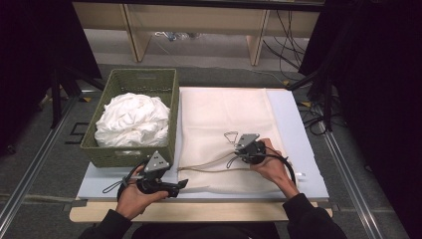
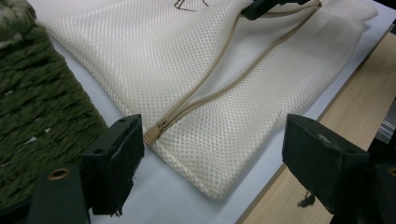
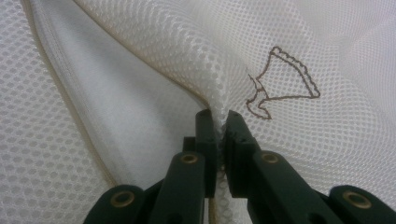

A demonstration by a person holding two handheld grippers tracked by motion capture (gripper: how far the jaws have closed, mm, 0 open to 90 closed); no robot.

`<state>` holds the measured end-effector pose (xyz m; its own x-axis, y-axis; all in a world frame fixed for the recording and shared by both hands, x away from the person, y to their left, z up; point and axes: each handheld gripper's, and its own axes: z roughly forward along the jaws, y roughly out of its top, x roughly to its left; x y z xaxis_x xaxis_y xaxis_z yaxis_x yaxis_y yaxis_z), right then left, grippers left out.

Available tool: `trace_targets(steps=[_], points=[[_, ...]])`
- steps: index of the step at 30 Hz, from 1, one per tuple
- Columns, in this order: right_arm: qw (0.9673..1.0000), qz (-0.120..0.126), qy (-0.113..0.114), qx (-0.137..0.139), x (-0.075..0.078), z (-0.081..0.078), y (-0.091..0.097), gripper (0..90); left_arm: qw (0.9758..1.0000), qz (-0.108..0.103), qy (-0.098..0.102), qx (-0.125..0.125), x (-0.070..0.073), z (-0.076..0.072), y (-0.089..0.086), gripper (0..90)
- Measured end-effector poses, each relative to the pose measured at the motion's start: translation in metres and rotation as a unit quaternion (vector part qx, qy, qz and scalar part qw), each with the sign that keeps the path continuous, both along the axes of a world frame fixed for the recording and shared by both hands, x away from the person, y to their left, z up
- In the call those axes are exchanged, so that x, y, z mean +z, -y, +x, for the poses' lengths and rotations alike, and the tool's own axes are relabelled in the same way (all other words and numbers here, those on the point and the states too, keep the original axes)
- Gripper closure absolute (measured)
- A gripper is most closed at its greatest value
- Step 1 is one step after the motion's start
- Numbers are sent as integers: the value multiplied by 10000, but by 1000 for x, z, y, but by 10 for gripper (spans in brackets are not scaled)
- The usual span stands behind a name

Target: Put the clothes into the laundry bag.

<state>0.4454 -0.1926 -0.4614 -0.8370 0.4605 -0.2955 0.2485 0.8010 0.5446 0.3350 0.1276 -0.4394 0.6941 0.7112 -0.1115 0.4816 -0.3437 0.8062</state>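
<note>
Grey floor and wooden shelving lie beyond a pale blue table top (image 1: 303,144). On it, a cream mesh laundry bag (image 1: 224,124) lies flat at centre, its tan zipper (image 2: 219,88) parted near the front edge. At far left stands a green woven basket (image 1: 144,82) heaped with white cloth (image 1: 132,119). Resting at the near left edge, the left gripper (image 2: 212,158) points right, jaws spread wide and empty. Over the bag's near right part, the right gripper (image 3: 222,126) pinches a fold of mesh, jaws pressed together.
</note>
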Motion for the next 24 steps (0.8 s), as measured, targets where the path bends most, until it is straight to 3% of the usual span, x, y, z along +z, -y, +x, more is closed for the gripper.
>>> trace_targets(steps=[4,5,6,7,11,14,17,18,19,22,24], points=[[10000,35,31,29,2,0,1,868,9999,104,80,-35,7,1,-3,212],[10000,62,6,-30,4,-1,1,868,10000,-29,65,49,7,0,-2,213],[10000,62,6,-30,4,-1,1,868,9999,75,80,19,10,1,-4,213],[10000,56,33,-20,4,-1,1,869,9999,-66,83,92,11,1,-3,213],[9999,25,108,-5,8,-1,2,869,9998,55,120,124,18,3,-7,220],[9999,90,106,-5,9,0,3,870,9997,-156,43,195,21,4,-8,221],[9999,101,82,-29,10,-1,3,873,9998,-63,61,159,27,5,-11,225],[9999,88,108,-1,12,0,3,872,9996,-169,21,208,28,5,-10,225],[9999,100,101,-15,13,-1,2,873,9999,-52,-9,113,31,6,-13,224],[9999,42,77,-78,17,0,2,873,9999,-43,5,158,37,6,-17,225],[9993,1,289,234,18,4,3,873,9995,-74,72,300,41,6,-20,236]])
